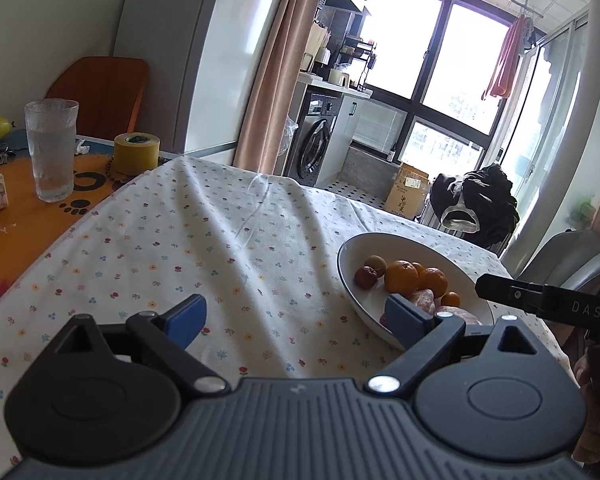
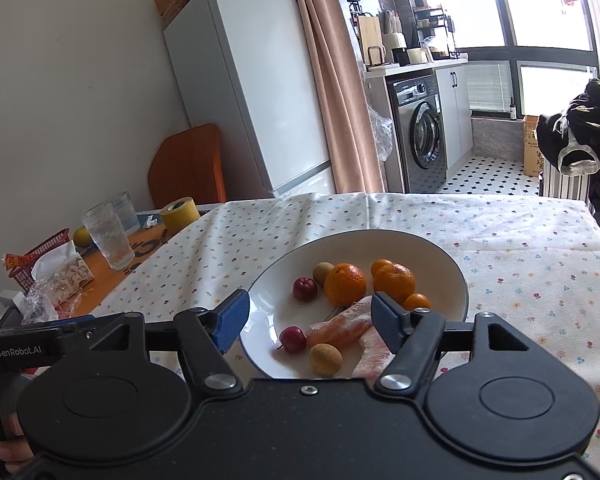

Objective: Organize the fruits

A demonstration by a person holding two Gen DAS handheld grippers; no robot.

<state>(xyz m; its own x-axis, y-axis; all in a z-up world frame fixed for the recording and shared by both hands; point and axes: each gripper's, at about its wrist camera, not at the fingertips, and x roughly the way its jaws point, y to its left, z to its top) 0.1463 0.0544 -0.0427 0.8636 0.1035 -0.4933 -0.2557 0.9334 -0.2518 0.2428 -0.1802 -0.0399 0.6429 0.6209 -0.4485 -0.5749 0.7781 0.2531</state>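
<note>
- Bowl (image 2: pixel 440 256), white with a dark rim, sits centre of right wrist frame on floral cloth (image 2: pixel 520 248).
- Inside: two oranges (image 2: pixel 345 284), small kumquats (image 2: pixel 417 301), two red fruits (image 2: pixel 305 289), two tan round ones (image 2: pixel 325 359), peeled segments (image 2: pixel 340 326) lying lengthwise left-to-right.
- Right gripper (image 2: pixel 308 322): jaws wide apart, empty, over bowl's near rim.
- Left gripper (image 1: pixel 294 316): wide apart, empty, above cloth left of bowl.

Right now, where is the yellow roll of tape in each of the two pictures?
Left wrist view: the tape roll stands upper left, just right of the tall glass.
Right wrist view: the tape roll sits at mid-left, right of the glass.
Shared landmark: the white fridge behind it.
</note>
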